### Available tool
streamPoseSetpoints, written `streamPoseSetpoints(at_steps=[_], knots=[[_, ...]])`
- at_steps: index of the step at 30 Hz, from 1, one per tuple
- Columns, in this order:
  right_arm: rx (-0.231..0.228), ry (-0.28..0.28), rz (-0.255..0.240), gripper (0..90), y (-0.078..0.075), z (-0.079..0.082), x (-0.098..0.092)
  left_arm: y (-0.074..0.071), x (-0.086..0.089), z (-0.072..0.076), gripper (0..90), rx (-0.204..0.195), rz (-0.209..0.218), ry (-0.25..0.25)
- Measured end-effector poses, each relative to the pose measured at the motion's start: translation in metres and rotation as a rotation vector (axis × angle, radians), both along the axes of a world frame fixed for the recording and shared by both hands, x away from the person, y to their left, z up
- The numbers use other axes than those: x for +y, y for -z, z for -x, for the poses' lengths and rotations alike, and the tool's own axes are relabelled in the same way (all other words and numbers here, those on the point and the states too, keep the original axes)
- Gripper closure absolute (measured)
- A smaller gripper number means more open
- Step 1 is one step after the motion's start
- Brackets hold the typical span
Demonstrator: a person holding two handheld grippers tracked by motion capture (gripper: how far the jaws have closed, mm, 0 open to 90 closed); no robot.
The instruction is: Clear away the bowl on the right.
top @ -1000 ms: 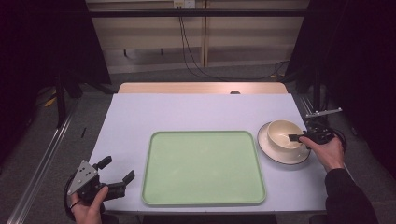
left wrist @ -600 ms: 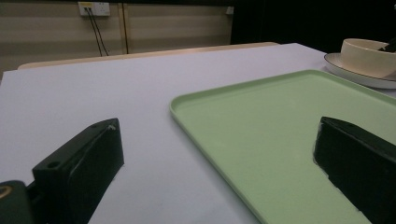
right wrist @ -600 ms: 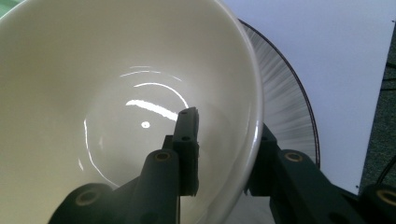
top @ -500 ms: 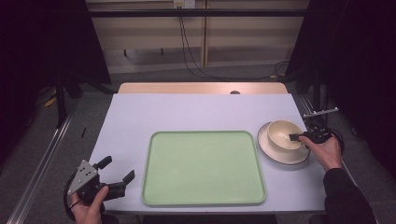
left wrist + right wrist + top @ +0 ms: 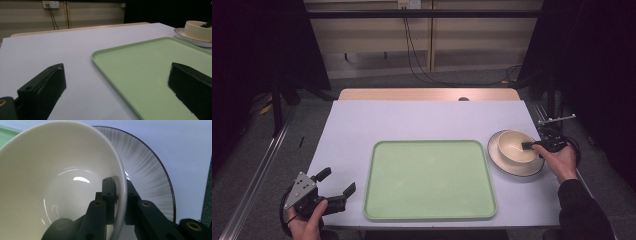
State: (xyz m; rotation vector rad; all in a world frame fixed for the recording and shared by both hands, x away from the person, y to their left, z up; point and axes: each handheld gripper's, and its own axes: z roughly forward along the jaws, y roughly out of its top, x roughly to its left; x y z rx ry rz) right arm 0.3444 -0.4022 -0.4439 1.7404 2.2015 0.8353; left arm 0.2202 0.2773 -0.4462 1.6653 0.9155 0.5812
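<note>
The cream bowl (image 5: 60, 177) is seated on a striped plate (image 5: 150, 175) near the table's (image 5: 422, 120) right edge. Its rim is pinched by the right gripper (image 5: 119, 202), whose 2 jaws have just been closing, 1 inside and 1 outside. The left gripper (image 5: 334, 184) is held wide open and empty at the front-left corner, beside the green tray (image 5: 429, 180).

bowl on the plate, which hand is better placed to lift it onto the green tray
Right. The right gripper has just closed its fingers on the bowl rim, one inside, one outside. The left gripper is open at the tray's far side, away from the plate.
</note>
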Motion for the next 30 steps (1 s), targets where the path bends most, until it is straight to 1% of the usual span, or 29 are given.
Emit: streamPoseSetpoints(at_steps=[2, 3, 4, 5, 6, 7, 8, 9, 10, 12, 17, 19, 20, 21, 22, 23, 26, 28, 30], knots=[[0.009, 0.010, -0.003, 84.2, -0.0009, 0.0005, -0.0005, 0.0001, 0.0005, 0.0003, 1.7, 0.001, 0.001, -0.003], [0.012, 0.017, -0.009, 84.3, -0.0010, 0.0007, -0.0010, 0.0000, 0.0011, 0.0003, 1.7, 0.000, 0.001, 0.004], [0.005, 0.023, -0.020, 84.4, -0.0010, 0.0011, -0.0014, -0.0001, 0.0014, 0.0004, 1.7, -0.003, -0.003, 0.000], [-0.002, 0.022, -0.027, 84.5, -0.0012, 0.0016, -0.0021, 0.0001, 0.0012, 0.0005, 1.7, 0.002, 0.005, 0.005], [-0.003, 0.026, -0.039, 84.5, -0.0007, 0.0015, -0.0029, 0.0001, 0.0013, 0.0006, 1.7, 0.001, 0.008, 0.005], [-0.003, 0.026, -0.039, 84.5, -0.0007, 0.0015, -0.0029, 0.0001, 0.0013, 0.0006, 1.7, 0.001, 0.008, 0.005], [-0.002, 0.037, -0.050, 84.6, -0.0006, 0.0017, -0.0032, -0.0004, 0.0012, 0.0014, 1.7, -0.004, 0.003, -0.008], [-0.001, 0.040, -0.064, 84.6, -0.0011, 0.0020, -0.0041, -0.0004, 0.0012, 0.0014, 1.7, -0.004, 0.003, -0.008], [-0.001, 0.037, -0.069, 84.6, -0.0017, 0.0024, -0.0042, -0.0001, 0.0014, 0.0013, 1.7, 0.000, 0.004, -0.006], [-0.009, 0.034, -0.065, 84.6, -0.0026, 0.0027, -0.0034, 0.0000, 0.0013, 0.0012, 1.7, -0.001, 0.006, -0.007], [-0.009, 0.032, -0.074, 84.4, -0.0051, 0.0036, -0.0024, 0.0000, 0.0015, 0.0015, 1.7, -0.001, 0.005, -0.008], [-0.009, 0.034, -0.077, 84.5, -0.0051, 0.0038, -0.0025, -0.0002, 0.0020, 0.0014, 1.7, -0.004, -0.002, -0.011], [-0.019, 0.035, -0.077, 84.4, -0.0047, 0.0039, -0.0029, -0.0001, 0.0021, 0.0014, 1.7, -0.003, 0.002, -0.007], [-0.020, 0.036, -0.083, 84.3, -0.0048, 0.0042, -0.0031, -0.0001, 0.0020, 0.0015, 1.7, -0.003, 0.000, -0.011], [-0.011, 0.039, -0.093, 84.3, -0.0054, 0.0047, -0.0032, -0.0001, 0.0020, 0.0015, 1.7, -0.003, 0.001, -0.011], [-0.020, 0.035, -0.091, 84.3, -0.0053, 0.0048, -0.0037, 0.0001, 0.0020, 0.0014, 1.7, -0.002, 0.001, -0.010], [-0.031, 0.050, -0.086, 84.3, -0.0066, 0.0061, -0.0042, 0.0000, 0.0020, 0.0014, 1.7, -0.002, 0.001, -0.011], [-0.037, 0.053, -0.093, 84.3, -0.0075, 0.0069, -0.0048, 0.0001, 0.0017, 0.0014, 1.7, 0.000, 0.004, -0.009], [-0.042, 0.052, -0.112, 84.3, -0.0085, 0.0073, -0.0052, -0.0001, 0.0020, 0.0015, 1.7, -0.003, -0.001, -0.010]])
